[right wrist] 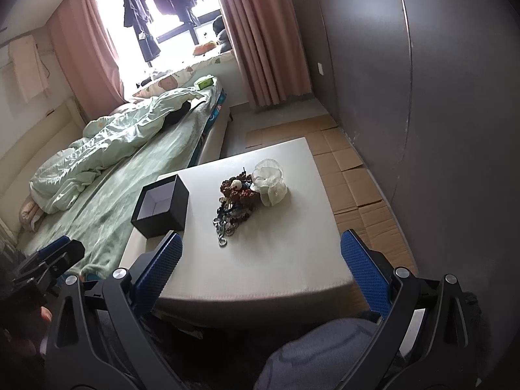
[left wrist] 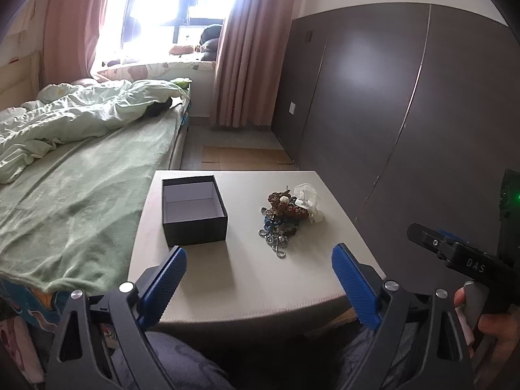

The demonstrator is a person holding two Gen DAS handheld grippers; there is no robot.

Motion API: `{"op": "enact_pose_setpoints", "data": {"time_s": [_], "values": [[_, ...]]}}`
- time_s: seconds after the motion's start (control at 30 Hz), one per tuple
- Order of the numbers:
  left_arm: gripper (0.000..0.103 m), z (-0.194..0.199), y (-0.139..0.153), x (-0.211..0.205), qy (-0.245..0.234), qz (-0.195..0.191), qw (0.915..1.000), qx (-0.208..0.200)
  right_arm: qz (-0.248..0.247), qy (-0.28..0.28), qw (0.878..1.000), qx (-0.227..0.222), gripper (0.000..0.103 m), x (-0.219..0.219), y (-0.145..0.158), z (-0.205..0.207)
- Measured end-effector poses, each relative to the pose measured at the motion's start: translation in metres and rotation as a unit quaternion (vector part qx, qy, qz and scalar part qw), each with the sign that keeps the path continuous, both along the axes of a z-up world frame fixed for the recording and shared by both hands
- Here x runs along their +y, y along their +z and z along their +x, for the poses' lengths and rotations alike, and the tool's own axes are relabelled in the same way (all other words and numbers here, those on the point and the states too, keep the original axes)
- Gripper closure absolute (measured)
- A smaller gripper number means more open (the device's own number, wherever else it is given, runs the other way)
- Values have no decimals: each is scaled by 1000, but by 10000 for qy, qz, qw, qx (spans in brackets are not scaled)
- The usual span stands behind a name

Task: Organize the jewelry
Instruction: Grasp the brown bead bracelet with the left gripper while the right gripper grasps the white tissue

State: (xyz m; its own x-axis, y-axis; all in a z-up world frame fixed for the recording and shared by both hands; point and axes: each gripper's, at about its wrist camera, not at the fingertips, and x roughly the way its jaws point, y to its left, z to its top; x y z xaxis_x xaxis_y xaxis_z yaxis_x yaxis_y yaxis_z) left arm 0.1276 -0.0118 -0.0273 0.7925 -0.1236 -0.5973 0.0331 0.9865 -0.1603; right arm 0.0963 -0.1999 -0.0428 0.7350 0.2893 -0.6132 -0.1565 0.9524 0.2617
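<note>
A small white table (left wrist: 247, 279) is standing beside a bed (left wrist: 81, 195) with a green blanket, and the task's things are sitting on its top. On the left part of the table a black box (left wrist: 194, 211) is sitting open, its pale inside showing nothing in it. To the right of it, well apart, a jewelry pile (left wrist: 281, 217) is lying in a heap: brownish-red beads at the far side, blue and silver pieces in the middle, and a silver chain (left wrist: 276, 243) trailing toward the near edge. A white fabric flower (left wrist: 307, 200) is touching the far right side of the heap. The left gripper (left wrist: 260, 276) is hovering over the near edge of the table with its blue pads spread wide apart, gripping nothing. The right gripper (right wrist: 260, 266) is hanging likewise at the near edge, jaws wide apart and holding nothing, with the pile lying ahead between its fingers. Pink curtains (left wrist: 247, 65) are hanging at a bright window at the far end, and flattened cardboard (right wrist: 357, 175) is lying on the floor to the right of the table.
</note>
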Motion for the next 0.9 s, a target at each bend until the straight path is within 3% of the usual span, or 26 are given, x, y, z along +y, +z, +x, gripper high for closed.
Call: {"op": "enact_pose_setpoints", "data": {"time_s": [0.33, 0.7, 0.9], "values": [[29, 66, -18, -2, -338, -227, 9986, 328, 424, -46, 9980, 465, 24, -6, -27, 62], [37, 131, -36, -2, -383, -499, 9960, 630, 1068, -48, 9897, 957, 25, -2, -45, 140], [40, 164, -44, -4, -416, -629, 9938, 820, 1179, -166, 9854, 1216, 25, 2, -48, 180]]}}
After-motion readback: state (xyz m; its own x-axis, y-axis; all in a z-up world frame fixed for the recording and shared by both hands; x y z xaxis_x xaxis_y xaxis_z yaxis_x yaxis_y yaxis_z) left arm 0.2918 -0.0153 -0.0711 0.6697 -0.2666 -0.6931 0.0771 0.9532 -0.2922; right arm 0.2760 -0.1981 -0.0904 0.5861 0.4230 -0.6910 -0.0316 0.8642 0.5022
